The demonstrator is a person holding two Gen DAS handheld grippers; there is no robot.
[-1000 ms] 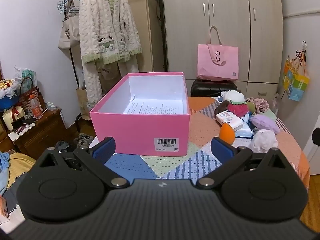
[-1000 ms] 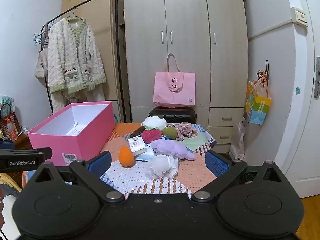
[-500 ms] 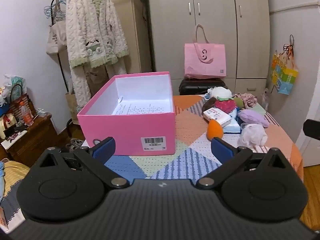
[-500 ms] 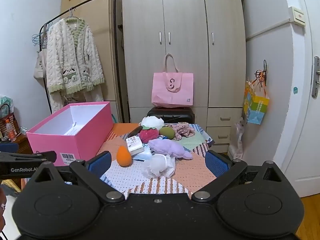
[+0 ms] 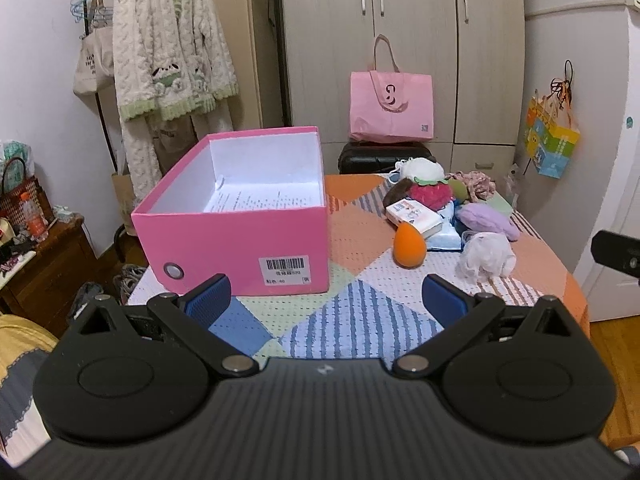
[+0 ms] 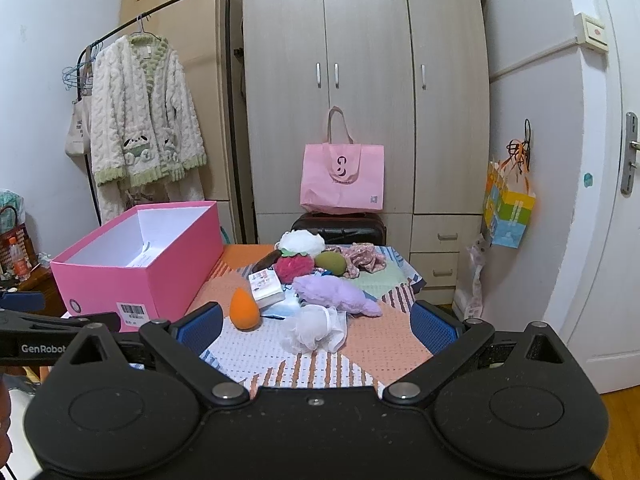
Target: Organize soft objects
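Note:
An open pink box (image 5: 256, 240) (image 6: 132, 276) stands on the left of a patchwork-covered table (image 5: 352, 312), holding only a printed sheet. To its right lies a heap of soft items: an orange egg-shaped sponge (image 5: 409, 246) (image 6: 244, 309), a white mesh puff (image 5: 486, 258) (image 6: 314, 327), a purple plush (image 5: 486, 220) (image 6: 336, 294), a red puff (image 5: 430, 196), a white puff (image 6: 302, 242) and a floral scrunchie (image 6: 366, 260). My left gripper (image 5: 326, 298) is open, low over the table's near edge. My right gripper (image 6: 316, 326) is open, framing the white mesh puff from a distance.
A white tissue pack (image 5: 414, 216) rests on a blue packet in the heap. Behind the table stand a black suitcase with a pink tote bag (image 5: 391, 106) and a wardrobe. A clothes rack with a robe (image 5: 172, 52) is at left; a door is at right.
The left gripper has drawn back and swung slightly right, so the box sits farther left and smaller. The right view has pulled back a little. Nothing on the table has moved.

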